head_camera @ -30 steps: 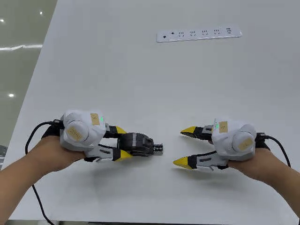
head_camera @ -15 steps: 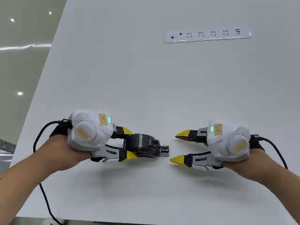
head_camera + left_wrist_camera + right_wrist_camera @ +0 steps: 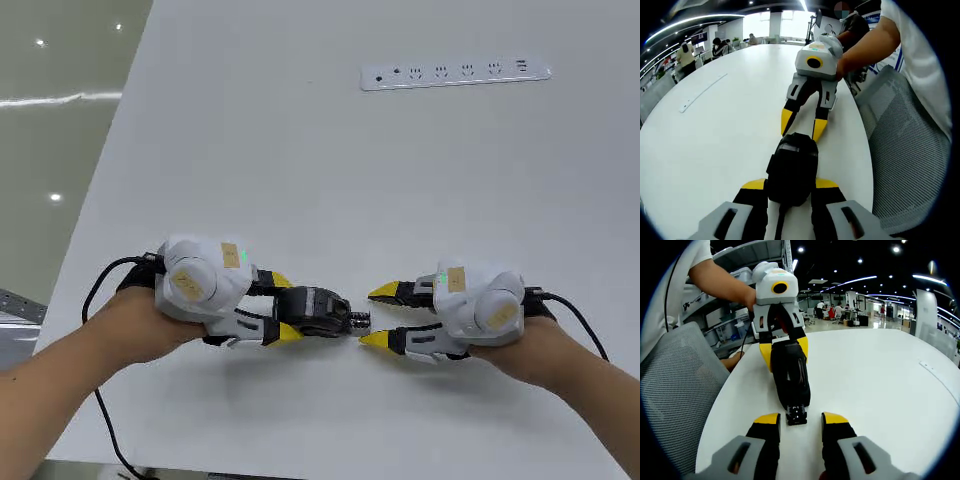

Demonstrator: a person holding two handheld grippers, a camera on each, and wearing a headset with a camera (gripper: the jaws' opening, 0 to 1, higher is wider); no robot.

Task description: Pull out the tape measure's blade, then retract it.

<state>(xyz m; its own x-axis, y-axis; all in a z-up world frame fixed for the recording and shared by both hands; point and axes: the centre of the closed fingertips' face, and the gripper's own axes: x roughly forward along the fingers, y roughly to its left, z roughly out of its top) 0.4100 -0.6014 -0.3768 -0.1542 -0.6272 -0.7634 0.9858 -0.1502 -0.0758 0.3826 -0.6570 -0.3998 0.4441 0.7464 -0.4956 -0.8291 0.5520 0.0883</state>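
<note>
A black tape measure lies on the white table, its metal blade hook pointing right. My left gripper is shut on its case, yellow tips pressed to both sides. My right gripper faces it, open, with its yellow fingertips on either side of the hook and not touching it. The left gripper view has the right gripper just beyond the case. In the right gripper view, the left gripper holds the case.
A white power strip lies at the far side of the table. A grey mesh chair stands by the table's near edge. Cables trail from both grippers. The table edge and grey floor run along the left.
My right gripper has moved left until its tips flank the blade hook. The left gripper has kept its hold on the case; the camera has shifted.
</note>
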